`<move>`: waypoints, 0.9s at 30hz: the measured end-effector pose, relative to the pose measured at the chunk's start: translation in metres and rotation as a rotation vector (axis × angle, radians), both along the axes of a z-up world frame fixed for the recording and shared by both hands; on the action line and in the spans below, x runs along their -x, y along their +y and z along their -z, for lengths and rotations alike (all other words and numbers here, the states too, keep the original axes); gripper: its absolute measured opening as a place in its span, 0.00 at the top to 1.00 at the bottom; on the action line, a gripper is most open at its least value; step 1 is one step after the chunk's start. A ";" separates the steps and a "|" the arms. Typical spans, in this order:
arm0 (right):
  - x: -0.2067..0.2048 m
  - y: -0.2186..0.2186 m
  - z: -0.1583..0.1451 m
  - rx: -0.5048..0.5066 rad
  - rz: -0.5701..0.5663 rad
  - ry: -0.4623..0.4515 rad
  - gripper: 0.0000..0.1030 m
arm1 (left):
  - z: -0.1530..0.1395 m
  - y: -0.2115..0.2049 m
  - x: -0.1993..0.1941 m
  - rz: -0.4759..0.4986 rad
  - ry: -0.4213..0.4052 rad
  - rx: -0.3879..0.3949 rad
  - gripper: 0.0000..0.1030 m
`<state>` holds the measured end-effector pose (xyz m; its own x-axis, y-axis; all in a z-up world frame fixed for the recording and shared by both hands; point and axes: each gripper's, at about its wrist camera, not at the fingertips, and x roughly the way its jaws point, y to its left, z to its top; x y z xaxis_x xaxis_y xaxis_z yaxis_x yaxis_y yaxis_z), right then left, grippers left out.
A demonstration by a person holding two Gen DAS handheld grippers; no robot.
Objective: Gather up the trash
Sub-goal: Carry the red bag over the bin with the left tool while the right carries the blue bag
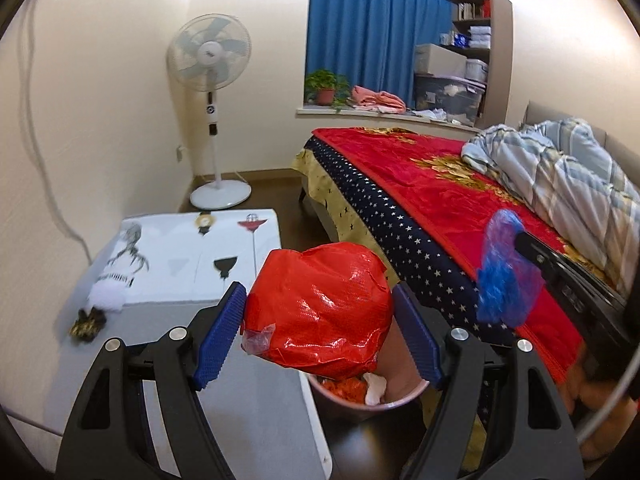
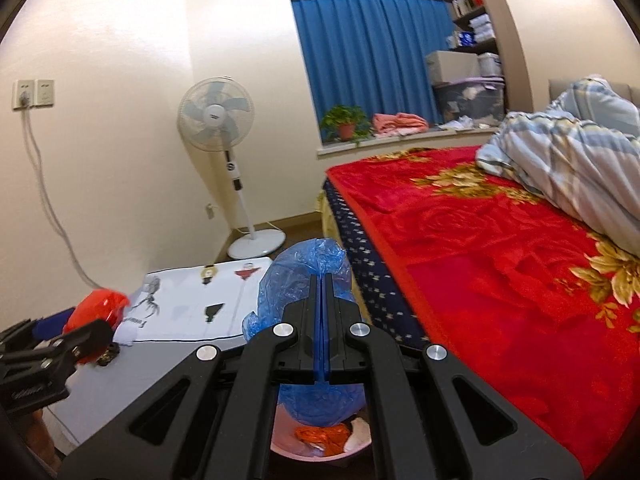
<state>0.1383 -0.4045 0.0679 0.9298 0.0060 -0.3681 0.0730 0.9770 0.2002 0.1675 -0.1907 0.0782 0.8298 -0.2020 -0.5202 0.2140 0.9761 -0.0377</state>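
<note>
Bedside, left claw [image 1: 320,332] grips red bag [image 1: 320,308], right claw [image 2: 322,320] clamps blue bag [image 2: 304,284]; no readable writing.

White pedestal fan [image 1: 209,56] standing in corner by cream wall. Blue curtain [image 1: 360,36] hanging over window ledge; potted plant [image 1: 325,87] and pink folded cloth [image 1: 376,100] sitting on ledge. Red floral blanket [image 2: 500,240] covering bed, striped quilt [image 2: 568,152] lying bunched near headboard. Shelves [image 1: 472,32] holding boxes. White illustrated sheet [image 1: 192,256] lying on low bench.

No legible text anywhere.
Fan [image 2: 216,114] hub badge at 10 o'clock too blurred to read.
</note>
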 end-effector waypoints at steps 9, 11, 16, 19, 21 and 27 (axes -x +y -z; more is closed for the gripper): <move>-0.034 -0.022 0.026 0.002 0.060 0.104 0.99 | 0.031 -0.042 -0.071 0.046 0.069 -0.046 0.30; -0.050 -0.022 0.035 0.015 0.067 0.139 0.99 | 0.039 -0.046 -0.081 0.050 0.087 -0.040 0.29; -0.082 -0.024 0.061 0.030 0.071 0.226 0.99 | 0.059 -0.054 -0.101 0.056 0.113 -0.051 0.30; -0.097 -0.025 0.073 -0.003 0.060 0.273 0.99 | 0.072 -0.060 -0.119 0.065 0.145 -0.056 0.29; -0.105 -0.024 0.080 -0.002 0.053 0.293 0.99 | 0.080 -0.064 -0.130 0.064 0.157 -0.057 0.29; -0.122 -0.016 0.094 0.012 0.046 0.346 0.82 | 0.093 -0.070 -0.144 0.074 0.177 -0.060 0.29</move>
